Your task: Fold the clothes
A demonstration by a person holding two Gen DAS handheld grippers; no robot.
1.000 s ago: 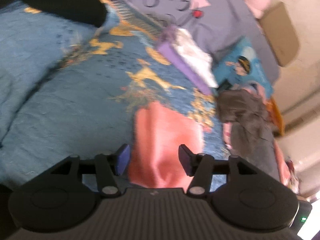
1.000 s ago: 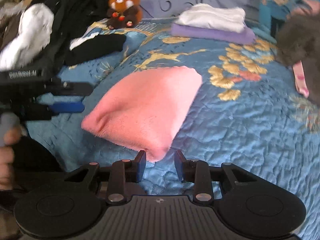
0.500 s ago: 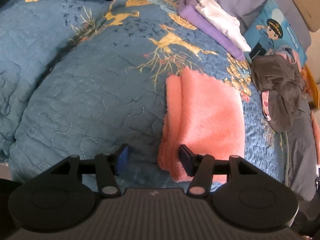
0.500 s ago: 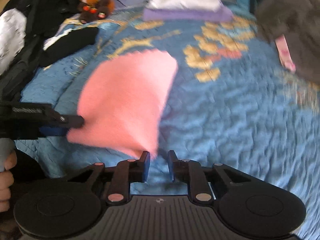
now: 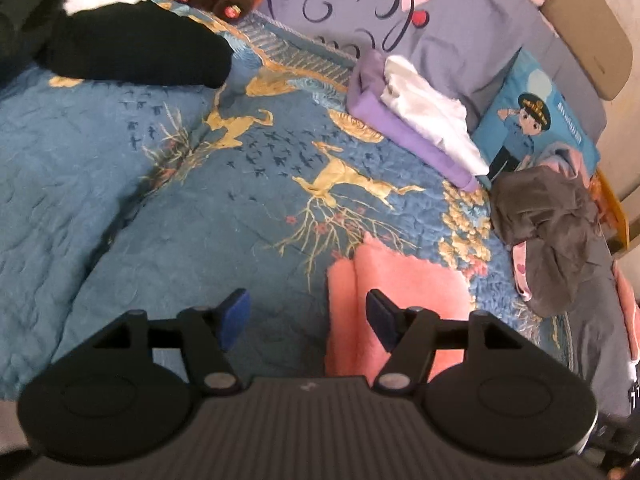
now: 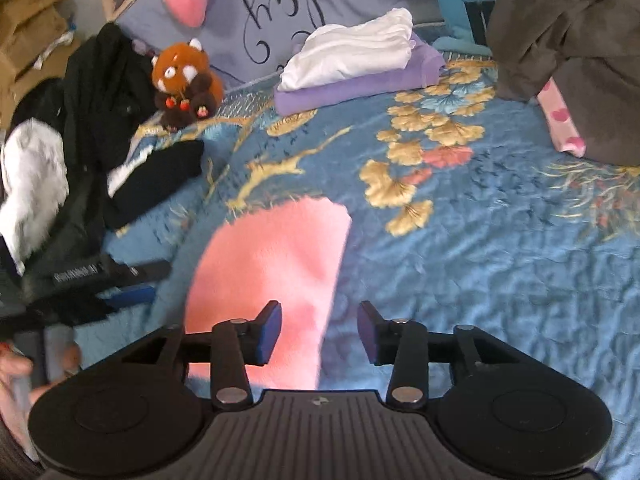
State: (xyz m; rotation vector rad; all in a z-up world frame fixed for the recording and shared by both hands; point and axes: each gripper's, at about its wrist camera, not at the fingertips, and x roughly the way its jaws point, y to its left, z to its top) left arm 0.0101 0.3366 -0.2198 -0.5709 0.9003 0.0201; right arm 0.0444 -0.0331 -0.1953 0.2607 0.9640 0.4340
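Observation:
A folded pink fleece garment [image 5: 404, 292] lies flat on the blue patterned bedspread [image 5: 168, 216]; it also shows in the right wrist view [image 6: 272, 256]. My left gripper [image 5: 308, 318] is open and empty, its right finger over the garment's left edge. My right gripper [image 6: 319, 332] is open and empty just above the garment's near right edge. The left gripper shows at the left of the right wrist view [image 6: 120, 284].
A stack of folded white and purple clothes [image 6: 356, 68] sits at the back by a lilac pillow [image 5: 400, 24]. A grey clothes heap [image 6: 572, 48] lies to the right, black clothes [image 5: 136, 52] and a plush toy [image 6: 184, 84] to the left.
The right gripper opened and let the pink garment go; it now lies flat. The left gripper drew back to the left, open throughout.

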